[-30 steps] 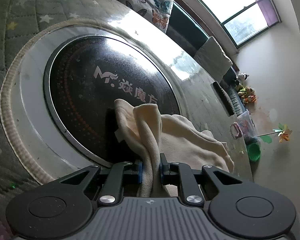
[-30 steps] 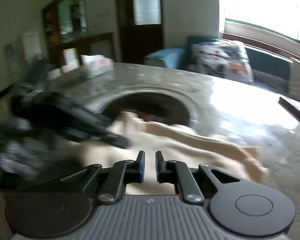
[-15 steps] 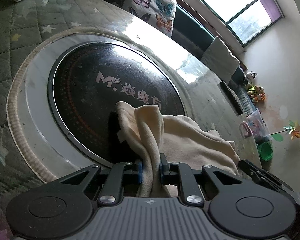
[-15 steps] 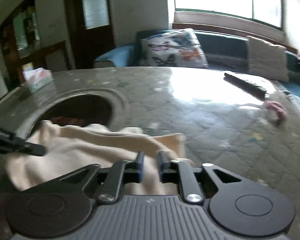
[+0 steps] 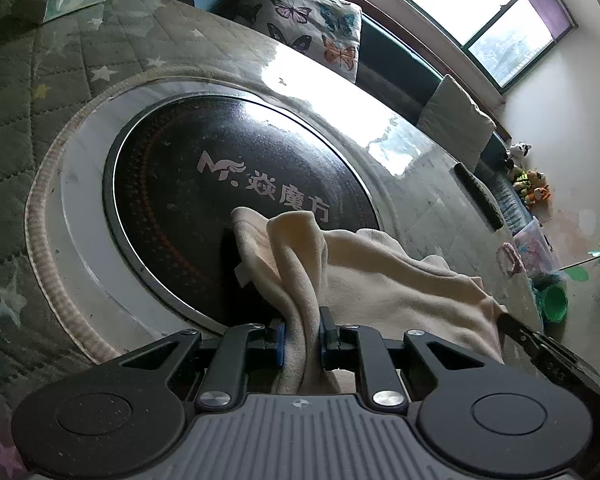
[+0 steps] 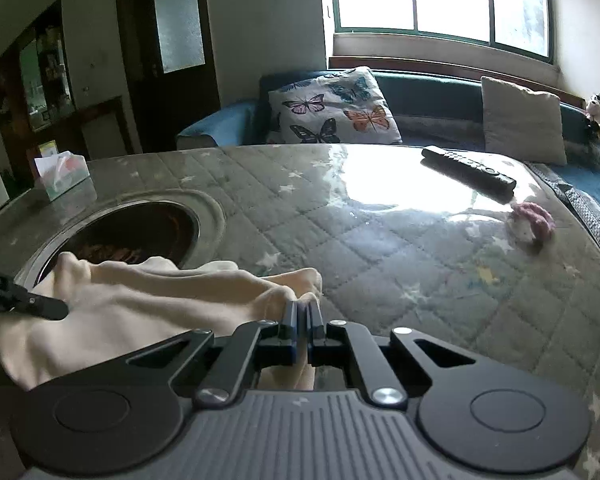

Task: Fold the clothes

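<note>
The cream garment (image 5: pixel 384 280) lies rumpled on the quilted table (image 6: pixel 400 248), partly over the round black cooktop (image 5: pixel 204 184) (the one with white lettering). The left gripper (image 5: pixel 302 330) pinches a thick bunched fold rising between its jaws. The right gripper (image 6: pixel 302 320) has its jaws nearly together, clamped on the garment's far corner.

Left tool (image 5: pixel 302 330) and right tool (image 6: pixel 302 322) each clamped on cloth (image 5: pixel 380 276).
</note>
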`<state>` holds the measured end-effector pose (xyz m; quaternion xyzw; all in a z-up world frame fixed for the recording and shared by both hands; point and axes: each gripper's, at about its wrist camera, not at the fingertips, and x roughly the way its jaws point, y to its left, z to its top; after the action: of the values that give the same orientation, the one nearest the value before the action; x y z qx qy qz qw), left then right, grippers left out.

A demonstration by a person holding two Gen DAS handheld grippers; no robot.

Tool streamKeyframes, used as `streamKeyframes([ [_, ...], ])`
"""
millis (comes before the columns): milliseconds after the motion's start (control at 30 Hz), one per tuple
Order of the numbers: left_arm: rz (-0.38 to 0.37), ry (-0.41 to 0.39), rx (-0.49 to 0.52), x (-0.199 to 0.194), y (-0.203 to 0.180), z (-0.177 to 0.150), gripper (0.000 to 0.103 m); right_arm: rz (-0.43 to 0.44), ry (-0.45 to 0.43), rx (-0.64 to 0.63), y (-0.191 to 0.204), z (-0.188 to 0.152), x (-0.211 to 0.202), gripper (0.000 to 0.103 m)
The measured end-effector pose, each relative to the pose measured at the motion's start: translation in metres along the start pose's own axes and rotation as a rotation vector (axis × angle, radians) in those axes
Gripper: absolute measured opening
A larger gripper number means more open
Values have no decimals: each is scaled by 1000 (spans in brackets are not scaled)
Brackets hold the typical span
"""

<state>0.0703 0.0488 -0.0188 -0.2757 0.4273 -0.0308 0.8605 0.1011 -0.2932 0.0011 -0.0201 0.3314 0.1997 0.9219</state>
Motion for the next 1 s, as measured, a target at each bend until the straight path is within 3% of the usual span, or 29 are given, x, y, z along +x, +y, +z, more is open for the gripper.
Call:
streamKeyframes([
  [233,25,-3,18,-1,-5,-1,17,123,34,145,-27,-7,10,23],
  [267,29,-4,23,-1,-6,-2,17,134,39,154,-28,-7,11,33],
  [300,33,-6,27,-1,-7,-2,17,139,42,156,-28,-8,12,35],
  [367,42,-9,35,-2,-10,-2,17,144,48,153,-26,-10,14,31],
  [500,59,-18,60,-2,-18,-2,16,133,24,148,-26,-9,5,9],
  [800,1,-23,195,4,-70,7,15,83,-71,137,-32,-2,-34,7],
  [1000,-69,16,301,35,-124,3,15,-61,-121,158,-62,-4,-71,7],
])
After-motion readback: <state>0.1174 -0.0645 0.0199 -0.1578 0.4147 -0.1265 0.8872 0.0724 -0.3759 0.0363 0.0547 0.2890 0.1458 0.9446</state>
